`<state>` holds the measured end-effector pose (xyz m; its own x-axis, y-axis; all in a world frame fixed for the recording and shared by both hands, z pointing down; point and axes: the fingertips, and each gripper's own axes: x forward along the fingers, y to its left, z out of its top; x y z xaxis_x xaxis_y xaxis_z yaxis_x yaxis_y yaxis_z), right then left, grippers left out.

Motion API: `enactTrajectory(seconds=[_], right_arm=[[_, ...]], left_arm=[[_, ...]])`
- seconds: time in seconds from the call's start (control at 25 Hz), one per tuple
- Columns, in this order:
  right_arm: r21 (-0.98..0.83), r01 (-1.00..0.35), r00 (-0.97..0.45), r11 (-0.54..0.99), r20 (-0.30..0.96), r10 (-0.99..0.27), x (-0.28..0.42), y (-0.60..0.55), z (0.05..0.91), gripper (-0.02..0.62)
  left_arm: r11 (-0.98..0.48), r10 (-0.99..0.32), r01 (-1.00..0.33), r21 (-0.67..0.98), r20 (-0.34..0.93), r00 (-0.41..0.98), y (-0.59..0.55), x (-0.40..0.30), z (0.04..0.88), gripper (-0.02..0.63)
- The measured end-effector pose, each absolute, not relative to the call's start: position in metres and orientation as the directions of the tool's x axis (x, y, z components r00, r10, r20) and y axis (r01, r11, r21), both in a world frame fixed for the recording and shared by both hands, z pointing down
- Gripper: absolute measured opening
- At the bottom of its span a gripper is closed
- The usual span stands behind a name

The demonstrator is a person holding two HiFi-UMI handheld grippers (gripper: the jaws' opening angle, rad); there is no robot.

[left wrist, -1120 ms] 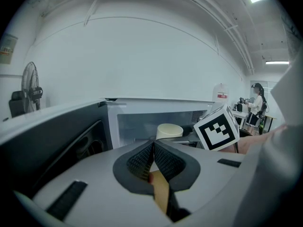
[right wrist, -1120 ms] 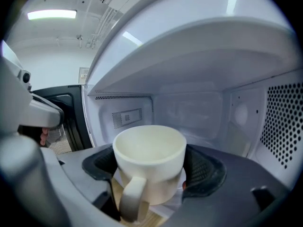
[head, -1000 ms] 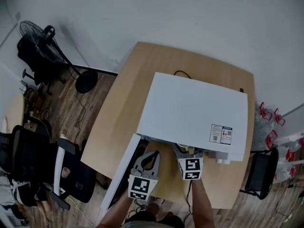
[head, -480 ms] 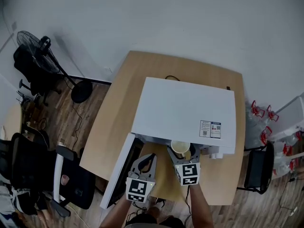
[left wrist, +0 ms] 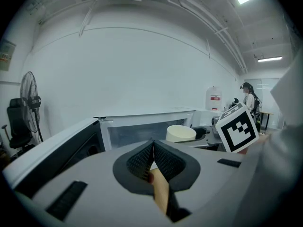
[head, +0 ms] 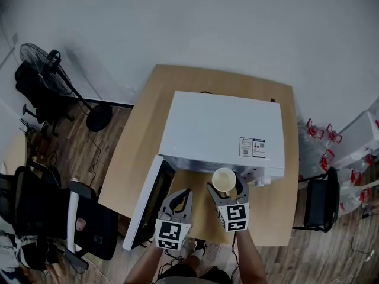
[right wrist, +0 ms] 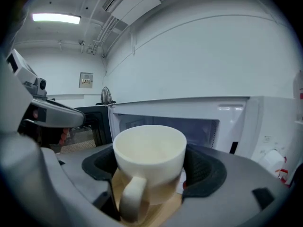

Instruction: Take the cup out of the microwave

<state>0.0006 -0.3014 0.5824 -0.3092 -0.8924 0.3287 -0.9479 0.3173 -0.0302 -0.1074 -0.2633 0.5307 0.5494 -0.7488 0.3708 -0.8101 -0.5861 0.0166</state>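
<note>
A cream cup [head: 224, 180] [right wrist: 149, 162] sits upright between the jaws of my right gripper [head: 225, 188] [right wrist: 151, 171], which is shut on it; its handle faces the camera. The cup hangs just outside the front of the white microwave [head: 222, 132] [right wrist: 203, 115], above the wooden table [head: 204, 209]. The microwave door [head: 148, 200] [left wrist: 52, 148] stands swung open to the left. My left gripper [head: 179, 201] [left wrist: 152, 161] is shut with nothing in it, beside the door; the cup [left wrist: 181, 133] shows to its right.
The table's front edge [head: 237, 241] lies just below the grippers. A black office chair [head: 53, 218] and a floor fan [head: 53, 70] stand on the left. A dark chair [head: 320, 206] and water bottles with red caps [head: 323, 138] are on the right.
My right gripper has drawn back out of the microwave opening with the cup, which now shows fully in front of it. The left gripper stayed beside the open door.
</note>
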Motion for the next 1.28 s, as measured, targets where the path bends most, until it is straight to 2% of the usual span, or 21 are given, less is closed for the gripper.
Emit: enactTrajectory(seconds=[0.72,1.28], right_arm=[[-0.027,-0.970,-0.238,0.240,0.274,-0.932,0.042,-0.213,0.544,0.399],[-0.032,-0.995,-0.097,0.091,0.270,-0.958,0.119,-0.145,0.544,0.399]], left_arm=[[-0.643,-0.719,-0.766,-0.004,0.346,0.602,-0.207,-0.070,0.512,0.023],[-0.722,-0.649,-0.692,-0.002,0.351,0.675,-0.163,-0.008,0.517,0.023]])
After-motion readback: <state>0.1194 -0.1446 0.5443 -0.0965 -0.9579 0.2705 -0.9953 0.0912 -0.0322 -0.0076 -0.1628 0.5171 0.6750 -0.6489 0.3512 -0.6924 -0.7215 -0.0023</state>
